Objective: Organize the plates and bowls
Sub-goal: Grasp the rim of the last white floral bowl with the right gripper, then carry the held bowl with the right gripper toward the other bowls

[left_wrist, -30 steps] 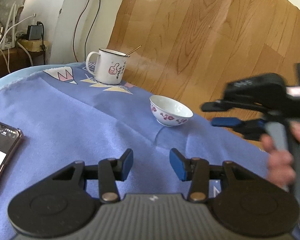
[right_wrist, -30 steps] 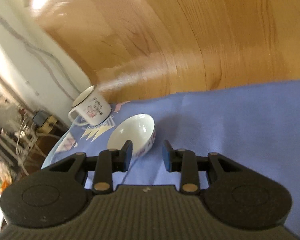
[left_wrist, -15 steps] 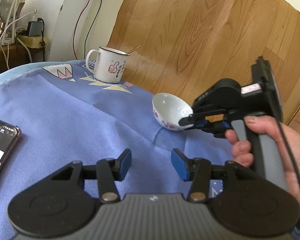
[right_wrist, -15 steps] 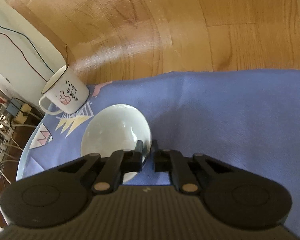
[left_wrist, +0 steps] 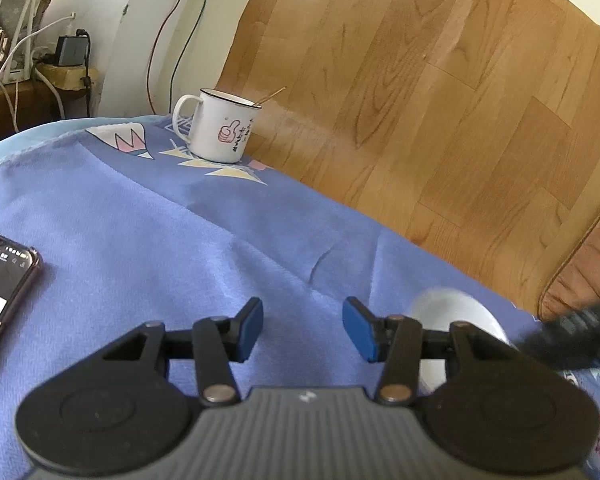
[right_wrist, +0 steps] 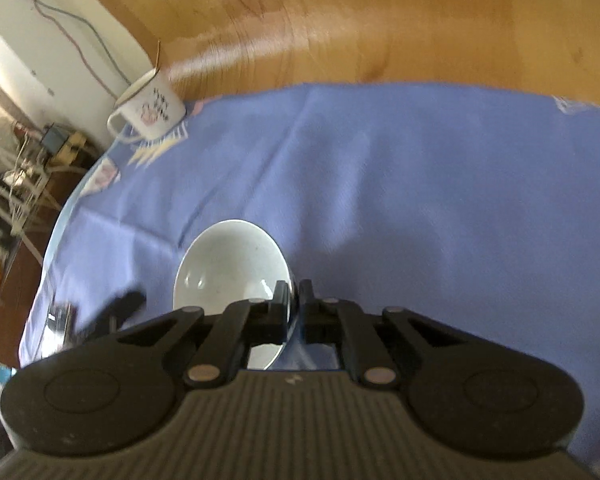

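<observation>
A small white bowl [right_wrist: 230, 264] with a floral outside hangs above the blue tablecloth [right_wrist: 400, 184], its rim pinched in my right gripper [right_wrist: 295, 294], which is shut on it. In the left wrist view the same bowl [left_wrist: 456, 312] shows blurred at the lower right, behind my left gripper's right arm, with the dark right gripper body beside it. My left gripper [left_wrist: 303, 328] stands open over the cloth, blue pads apart, nothing between them.
A white enamel mug [left_wrist: 220, 126] with a thumbs-up print and a stick in it stands at the table's far edge. A phone [left_wrist: 0, 292] lies at the left. Wooden floor lies beyond the table edge; a cushion [left_wrist: 588, 268] sits at the right.
My right gripper closed on the bowl's rim, lifted it off the cloth and carried it toward the near right. My left gripper stayed in place.
</observation>
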Available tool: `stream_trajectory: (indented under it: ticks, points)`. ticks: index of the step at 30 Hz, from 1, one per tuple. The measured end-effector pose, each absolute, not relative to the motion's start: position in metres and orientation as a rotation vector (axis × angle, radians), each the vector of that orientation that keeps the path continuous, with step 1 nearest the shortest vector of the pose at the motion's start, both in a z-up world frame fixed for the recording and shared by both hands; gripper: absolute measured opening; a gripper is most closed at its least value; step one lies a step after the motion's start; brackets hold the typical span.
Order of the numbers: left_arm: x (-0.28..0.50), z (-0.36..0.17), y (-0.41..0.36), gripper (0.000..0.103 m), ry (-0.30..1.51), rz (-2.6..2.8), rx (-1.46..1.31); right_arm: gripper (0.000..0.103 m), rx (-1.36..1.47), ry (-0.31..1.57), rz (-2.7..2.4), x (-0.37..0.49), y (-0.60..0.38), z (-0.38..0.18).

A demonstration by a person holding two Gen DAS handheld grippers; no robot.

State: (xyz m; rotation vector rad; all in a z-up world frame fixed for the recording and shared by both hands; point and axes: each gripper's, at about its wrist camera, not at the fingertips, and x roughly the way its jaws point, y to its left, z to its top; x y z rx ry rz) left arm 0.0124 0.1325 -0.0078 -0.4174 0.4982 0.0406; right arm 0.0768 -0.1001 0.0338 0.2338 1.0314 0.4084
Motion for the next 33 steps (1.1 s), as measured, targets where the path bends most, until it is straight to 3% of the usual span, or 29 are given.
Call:
stream_trajectory:
  ticks: [13, 18, 20, 27, 29, 33]
  points:
    - [0.013, -0.006, 0.115, 0.049, 0.539, -0.038, -0.334, 0.008, 0.238, 1.066, 0.42, -0.013, -0.16, 0.035]
    - [0.002, -0.005, 0.109, 0.05, 0.616, -0.137, -0.39, 0.019, 0.24, 0.965, 0.419, -0.024, -0.155, 0.041]
    - [-0.009, 0.001, 0.106, 0.05, 0.625, -0.189, -0.426, 0.029, 0.21, 0.907, 0.422, -0.031, -0.155, 0.044]
    - [-0.027, 0.03, 0.07, 0.049, 0.633, -0.284, -0.35, 0.03, 0.119, 0.749, 0.408, -0.051, -0.159, 0.05]
    - [-0.026, 0.029, 0.058, 0.047, 0.664, -0.286, -0.31, 0.039, 0.103, 0.713, 0.401, -0.058, -0.16, 0.048]
    - [-0.025, 0.02, 0.039, 0.043, 0.717, -0.299, -0.262, 0.042, 0.058, 0.685, 0.399, -0.07, -0.158, 0.038]
